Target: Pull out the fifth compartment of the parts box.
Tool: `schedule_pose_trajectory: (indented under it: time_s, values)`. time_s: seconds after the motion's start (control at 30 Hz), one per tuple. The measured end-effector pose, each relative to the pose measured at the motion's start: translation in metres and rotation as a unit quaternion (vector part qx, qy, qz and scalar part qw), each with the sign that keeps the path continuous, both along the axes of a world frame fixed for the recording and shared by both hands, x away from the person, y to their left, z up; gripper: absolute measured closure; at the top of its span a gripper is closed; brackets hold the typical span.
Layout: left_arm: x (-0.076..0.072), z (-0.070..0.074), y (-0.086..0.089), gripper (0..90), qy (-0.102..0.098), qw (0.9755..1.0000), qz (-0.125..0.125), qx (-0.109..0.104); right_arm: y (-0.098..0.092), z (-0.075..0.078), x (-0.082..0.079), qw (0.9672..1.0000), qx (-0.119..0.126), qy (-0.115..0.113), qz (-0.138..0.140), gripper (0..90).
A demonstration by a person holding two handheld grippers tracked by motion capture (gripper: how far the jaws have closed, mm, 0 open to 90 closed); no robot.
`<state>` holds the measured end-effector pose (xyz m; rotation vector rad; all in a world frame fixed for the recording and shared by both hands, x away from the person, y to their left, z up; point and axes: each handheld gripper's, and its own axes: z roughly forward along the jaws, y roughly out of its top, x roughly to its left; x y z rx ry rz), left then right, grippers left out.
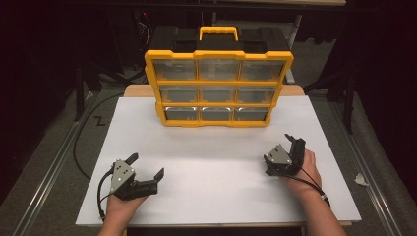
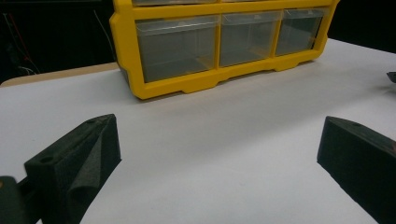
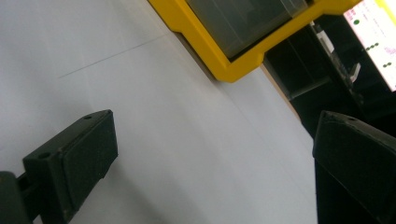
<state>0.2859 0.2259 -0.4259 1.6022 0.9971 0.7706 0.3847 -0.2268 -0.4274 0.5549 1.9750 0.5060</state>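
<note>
A: Near edge of the tabletop (image 1: 216,147): two grippers, the left gripper (image 1: 146,166) and right gripper (image 1: 293,142), fingers spread wide, holding nothing.

B: At the far edge?

A: One yellow drawer organizer (image 1: 219,88), nine clear drawers, all closed. Tugging a drawer might tip or slide it.

The left gripper (image 1: 146,166) rested near the table's (image 1: 211,147) front left corner, jaws spread wide, empty. The right gripper (image 1: 293,142) sat near the right edge, tilted on its side, jaws likewise parted.
</note>
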Motion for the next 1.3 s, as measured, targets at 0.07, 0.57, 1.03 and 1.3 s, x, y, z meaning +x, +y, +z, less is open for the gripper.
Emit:
schedule_pose_trajectory:
  time_s: [0.07,0.57,1.03,1.3]
  values:
    - [0.000,0.000,0.000,0.2,0.000,1.0000,0.000,0.000,0.002,0.001,-0.002,0.9999,-0.014,-0.008,0.004,1.0]
    - [0.000,0.000,0.000,0.2,0.000,1.0000,0.000,-0.001,0.011,0.005,-0.010,0.9920,-0.114,-0.045,0.027,1.1]
    - [0.000,0.000,0.000,0.2,0.001,1.0000,0.000,-0.003,0.024,0.003,-0.019,0.9769,-0.194,-0.068,0.059,1.1]
    - [0.000,0.000,0.001,0.2,0.000,1.0000,0.000,-0.003,0.028,0.002,-0.022,0.9663,-0.236,-0.077,0.069,1.2]
